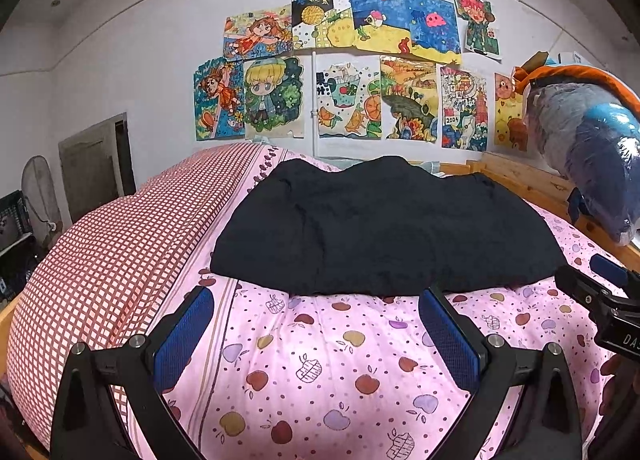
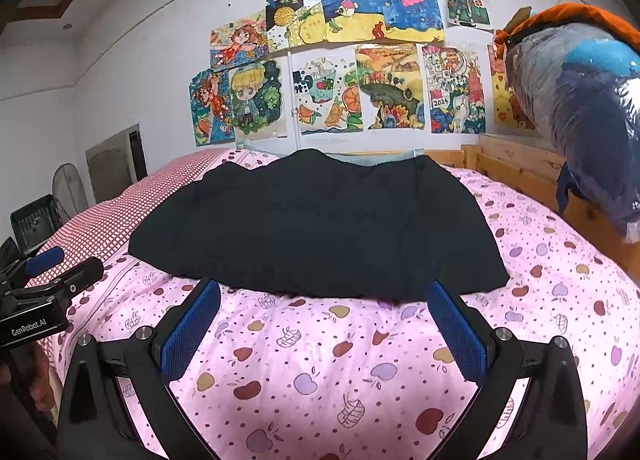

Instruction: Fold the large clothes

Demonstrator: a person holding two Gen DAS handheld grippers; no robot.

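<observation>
Left wrist view: the left hand-held gripper (image 1: 316, 324) hangs wide open over the pink apple-print bedsheet (image 1: 340, 372), gripping nothing. The black garment (image 1: 380, 227) lies spread flat on the bed just past its blue pads (image 1: 184, 336). A red checked quilt (image 1: 108, 260) sits to the left.

Right wrist view: the right hand-held gripper (image 2: 324, 320) is spread wide too, empty, near the garment's front edge. Kids' drawings (image 2: 340, 59) cover the wall.

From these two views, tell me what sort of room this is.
Most likely a child's bedroom: a bed with an apple-print sheet, and drawings taped on the wall. A black garment lies on the sheet.
</observation>
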